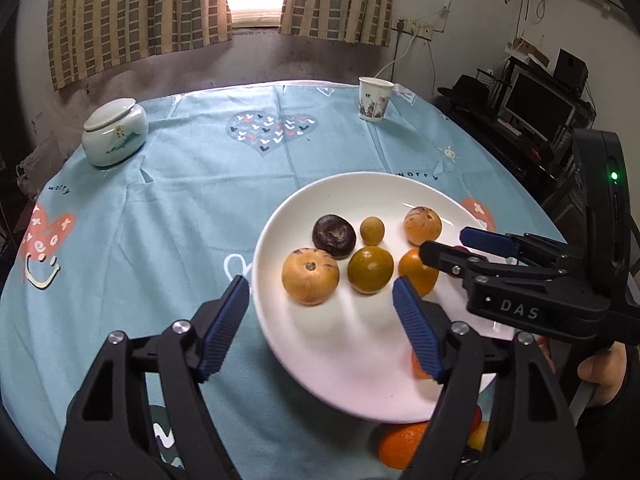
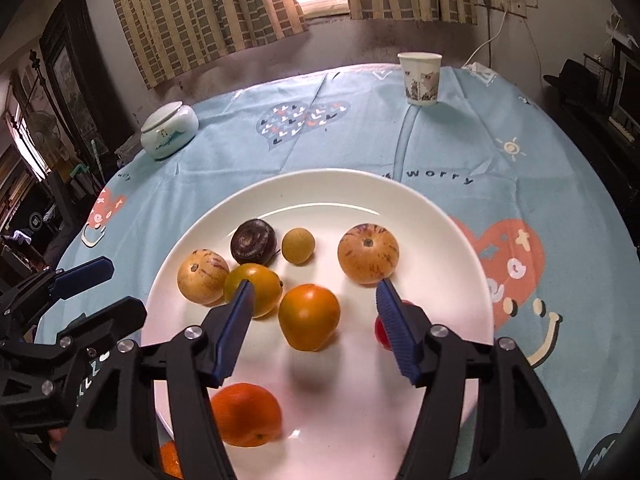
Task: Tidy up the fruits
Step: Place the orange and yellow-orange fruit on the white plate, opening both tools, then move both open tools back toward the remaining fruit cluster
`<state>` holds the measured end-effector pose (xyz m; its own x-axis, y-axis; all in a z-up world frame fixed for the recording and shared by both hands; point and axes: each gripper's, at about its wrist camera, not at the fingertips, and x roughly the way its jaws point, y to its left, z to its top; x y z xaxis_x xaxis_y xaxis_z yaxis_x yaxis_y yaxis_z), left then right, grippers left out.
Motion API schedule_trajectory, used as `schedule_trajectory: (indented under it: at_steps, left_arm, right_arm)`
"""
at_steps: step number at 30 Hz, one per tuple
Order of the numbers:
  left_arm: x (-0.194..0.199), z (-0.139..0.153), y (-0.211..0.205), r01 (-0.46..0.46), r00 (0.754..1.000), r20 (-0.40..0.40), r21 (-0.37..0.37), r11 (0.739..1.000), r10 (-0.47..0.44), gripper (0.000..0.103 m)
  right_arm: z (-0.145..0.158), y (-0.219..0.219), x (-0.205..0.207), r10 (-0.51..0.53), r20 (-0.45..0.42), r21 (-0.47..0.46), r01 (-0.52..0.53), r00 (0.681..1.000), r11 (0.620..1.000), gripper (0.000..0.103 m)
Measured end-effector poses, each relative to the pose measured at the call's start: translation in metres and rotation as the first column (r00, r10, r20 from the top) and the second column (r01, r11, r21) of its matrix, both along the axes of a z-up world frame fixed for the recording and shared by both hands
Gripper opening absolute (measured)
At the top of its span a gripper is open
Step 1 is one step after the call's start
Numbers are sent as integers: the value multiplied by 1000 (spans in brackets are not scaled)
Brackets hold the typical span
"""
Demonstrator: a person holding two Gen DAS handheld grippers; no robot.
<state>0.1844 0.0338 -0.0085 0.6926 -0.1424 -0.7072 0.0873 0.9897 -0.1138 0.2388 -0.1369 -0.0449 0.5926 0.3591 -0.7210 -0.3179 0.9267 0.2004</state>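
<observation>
Orange (image 2: 245, 414) below open right tool (image 2: 316, 292)

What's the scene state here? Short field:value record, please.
surface: blue patterned tablecloth
plate: white plate, holding fruit
fruit on plate: dark round fruit, small tan fruit, orange fruit, others
left gripper: open, empty
right gripper: open, over the orange fruit
background: lidded jar, paper cup

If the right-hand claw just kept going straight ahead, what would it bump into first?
Most likely the orange tomato-like fruit on the plate; it sits between the open right gripper's fingers. Depth is hard to judge.
</observation>
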Motion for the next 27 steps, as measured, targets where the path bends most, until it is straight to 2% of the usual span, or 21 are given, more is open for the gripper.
schedule_trajectory:
  at_steps: [2, 3, 6, 9, 12, 16, 19, 23, 27]
  left_arm:
    - [-4, 5, 7, -25, 1000, 16, -16, 1000, 25, 90]
    - [-5, 7, 10, -31, 999, 22, -25, 999, 31, 91]
    - [-6, 8, 13, -29, 1000, 11, -40, 999, 29, 92]
    - [-6, 4, 13, -16, 1000, -13, -54, 998, 16, 92]
    - [-10, 6, 10, 2, 1000, -10, -60, 998, -3, 92]
    - [-21, 13, 2, 27, 999, 18, -40, 999, -26, 92]
    - [-29, 17, -3, 52, 998, 41, -36, 998, -51, 93]
    - [-36, 13, -6, 48, 998, 43, -28, 998, -46, 94]
    - [-61, 0, -3, 48, 998, 49, -70, 996, -44, 94]
  right_arm:
    - [5, -9, -8, -24, 54, 13, 23, 998, 1000, 64]
    - [6, -14, -12, -40, 81, 4, 40, 996, 999, 64]
    - [3, -23, -18, -69, 129, -43, 75, 989, 996, 64]
    - [0, -28, -20, -92, 143, -47, 100, 985, 994, 64]
    - [0, -32, -30, -121, 111, -44, 126, 986, 991, 64]
    - [7, -35, -73, -86, 44, -6, 86, 995, 996, 65]
    - [6, -39, -117, -67, 28, -29, 68, 997, 997, 73]
    - [-8, -55, -164, -121, -32, -53, 119, 992, 991, 73]
    - [-26, -65, -191, -146, -82, -88, 139, 986, 986, 73]
